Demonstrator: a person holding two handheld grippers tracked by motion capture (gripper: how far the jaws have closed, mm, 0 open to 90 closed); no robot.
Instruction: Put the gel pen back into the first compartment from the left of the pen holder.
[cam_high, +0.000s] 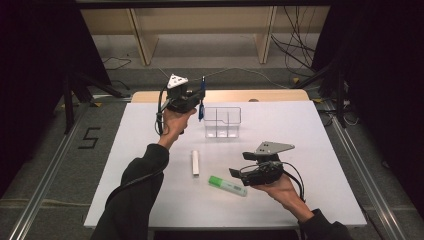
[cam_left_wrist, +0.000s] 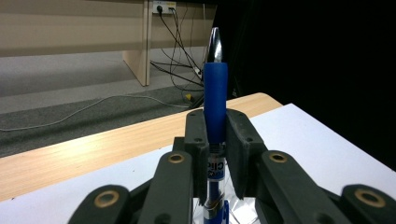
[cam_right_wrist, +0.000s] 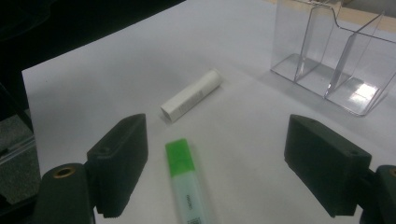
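Note:
My left gripper (cam_high: 199, 103) is raised over the far part of the white table (cam_high: 150, 200), shut on a blue pen (cam_high: 202, 98). In the left gripper view the blue pen (cam_left_wrist: 215, 98) stands upright between the pads of the left gripper (cam_left_wrist: 215, 137), silver tip up. It hangs just left of a clear plastic organizer (cam_high: 223, 121). My right gripper (cam_high: 242, 165) is open near the front right. In the right gripper view a green highlighter (cam_right_wrist: 186, 179) lies on the table between the wide-apart pads of the right gripper (cam_right_wrist: 218, 149), untouched.
A white tube (cam_high: 195, 162) lies mid-table, seen beyond the highlighter as the white tube (cam_right_wrist: 191, 95). The clear organizer (cam_right_wrist: 334, 65) has upright dividers. A wooden strip (cam_high: 220, 95) runs along the table's far edge. Cables and stand legs lie on the floor beyond.

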